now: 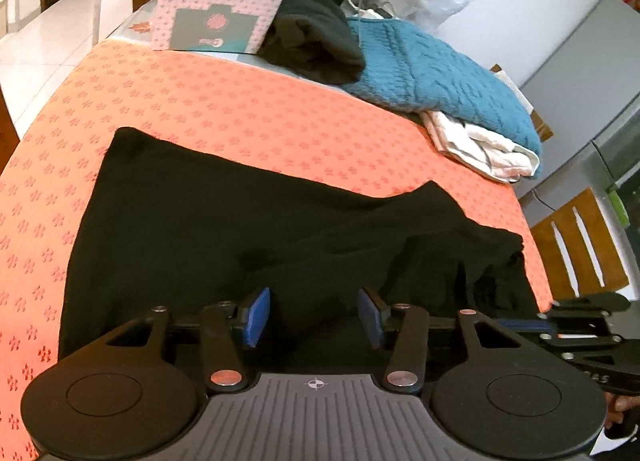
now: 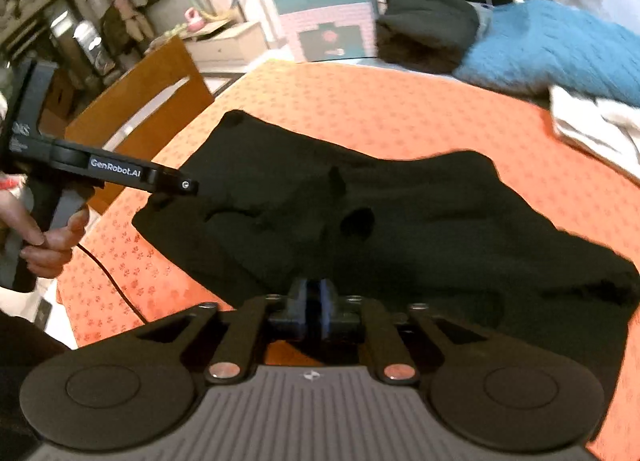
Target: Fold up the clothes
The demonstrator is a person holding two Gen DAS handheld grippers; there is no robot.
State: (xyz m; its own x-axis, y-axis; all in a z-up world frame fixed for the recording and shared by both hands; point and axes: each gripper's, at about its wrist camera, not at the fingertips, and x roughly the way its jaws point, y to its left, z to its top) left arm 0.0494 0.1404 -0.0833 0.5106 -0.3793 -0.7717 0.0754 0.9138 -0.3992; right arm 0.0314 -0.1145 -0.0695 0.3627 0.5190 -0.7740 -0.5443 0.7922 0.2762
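orange patterned cloth covers the worktop (image 1: 240,109), where a black garment (image 1: 248,229) lies rumpled across the near half. left claw (image 1: 314,317) hangs spread above its near edge, nothing between the blue pads. right claw (image 2: 315,311) is nearly pressed together at the garment's near hem; whether it pinches fabric i cannot tell. folded teal knit (image 1: 440,81) and white cloth (image 1: 480,145) sit at the far corner.
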